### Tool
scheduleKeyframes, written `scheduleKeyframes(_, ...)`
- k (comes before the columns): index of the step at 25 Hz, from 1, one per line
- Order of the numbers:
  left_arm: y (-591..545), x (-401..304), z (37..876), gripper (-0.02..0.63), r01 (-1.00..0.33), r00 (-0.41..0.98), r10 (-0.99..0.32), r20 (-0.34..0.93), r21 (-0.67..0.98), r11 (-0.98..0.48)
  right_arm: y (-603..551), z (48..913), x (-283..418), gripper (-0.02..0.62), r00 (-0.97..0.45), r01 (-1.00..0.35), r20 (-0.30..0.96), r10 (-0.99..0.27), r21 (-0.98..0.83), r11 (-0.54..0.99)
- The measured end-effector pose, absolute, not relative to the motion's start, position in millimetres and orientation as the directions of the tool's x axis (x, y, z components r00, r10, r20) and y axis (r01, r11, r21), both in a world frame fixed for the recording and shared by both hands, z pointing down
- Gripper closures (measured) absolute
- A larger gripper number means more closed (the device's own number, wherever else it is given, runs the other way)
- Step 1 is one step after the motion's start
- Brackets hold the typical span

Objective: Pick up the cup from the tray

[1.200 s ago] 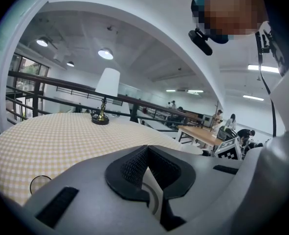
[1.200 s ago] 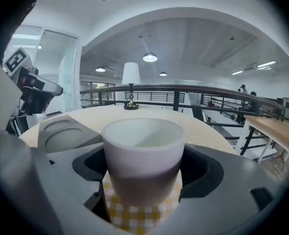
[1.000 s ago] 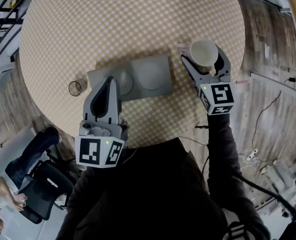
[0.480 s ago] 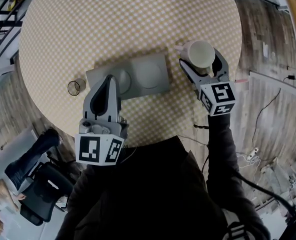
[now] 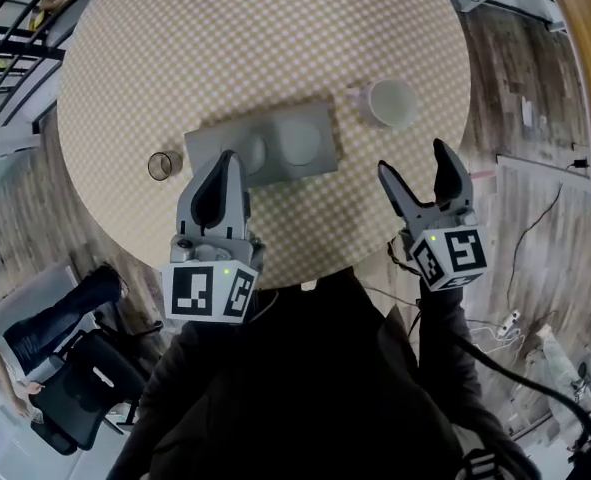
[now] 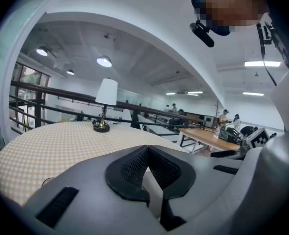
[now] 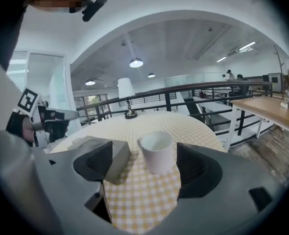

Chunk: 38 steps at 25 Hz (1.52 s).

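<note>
Pulled back from the cup since a second ago, the right gripper now hangs with its jaws spread wide and nothing between the pads. The white cup has stayed off the tray, upright on the checked cloth just to the tray's right.

The left gripper has its jaws pressed together on nothing, its tips over the tray's near edge. From the head view it covers the near left part of the tray and most of the left hollow. The person's dark torso hides the table's near rim. The left gripper view shows neither the tray nor the cup, since its own grey body fills the lower half. A small round glass sits left of the tray, too small to tell what it holds.

The cup stands between the tray and the table's right rim, near both but touching neither. In the right gripper view it sits centred ahead of the open jaws, clear of both pads. Beyond the tray lies a broad stretch of bare cloth, and a narrower strip runs on the tray's near side.

Counted: one cup, one tray with two round hollows, one small glass, one table lamp at the far rim beyond the tray, and two grippers.
</note>
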<state>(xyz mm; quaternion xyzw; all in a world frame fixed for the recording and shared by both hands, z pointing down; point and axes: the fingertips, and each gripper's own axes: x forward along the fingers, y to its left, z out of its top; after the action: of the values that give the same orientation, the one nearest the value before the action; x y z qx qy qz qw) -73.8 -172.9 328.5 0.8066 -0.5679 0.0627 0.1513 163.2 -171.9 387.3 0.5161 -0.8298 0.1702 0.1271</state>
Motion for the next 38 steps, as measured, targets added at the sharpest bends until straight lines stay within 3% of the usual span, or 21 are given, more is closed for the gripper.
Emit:
scheduleKeyframes(10,-143,-67,294,0.600,-0.965,0.260,-0.946,0.195,0.093,-0.246,-149,312,76,0.221,-0.638,-0.770,0.197,-0.744,-0.164,0.617)
scheduleKeyframes(11,-140,-66,292,0.600,-0.966,0.255,-0.947,0.193,0.082,-0.244,-146,306,70,0.261,-0.645,-0.764,0.185,-0.742,-0.160,0.625)
scheduleKeyframes(12,-137,-66,290,0.600,-0.967,0.252,-0.949,0.192,0.076,-0.242,-143,302,65,0.345,-0.646,-0.763,0.174,-0.743,-0.154,0.628)
scheduleKeyframes(13,-134,-66,289,0.600,-0.969,0.247,-0.950,0.193,0.072,-0.237,-141,298,60,0.476,-0.646,-0.763,0.165,-0.745,-0.151,0.629)
scheduleKeyframes(14,-131,-67,288,0.600,-0.971,0.240,-0.951,0.195,0.070,-0.230,-139,295,55,0.544,-0.650,-0.760,0.159,-0.743,-0.153,0.632)
scheduleKeyframes(15,-129,-69,287,0.600,-0.973,0.231,-0.953,0.199,0.067,-0.222,-138,293,49,0.564,-0.658,-0.752,0.157,-0.736,-0.157,0.640)
scheduleKeyframes(38,-110,-89,272,0.600,-0.980,0.200,-0.963,0.181,0.050,-0.194,-133,276,3,0.588,-0.704,-0.710,0.140,-0.696,-0.123,0.693)
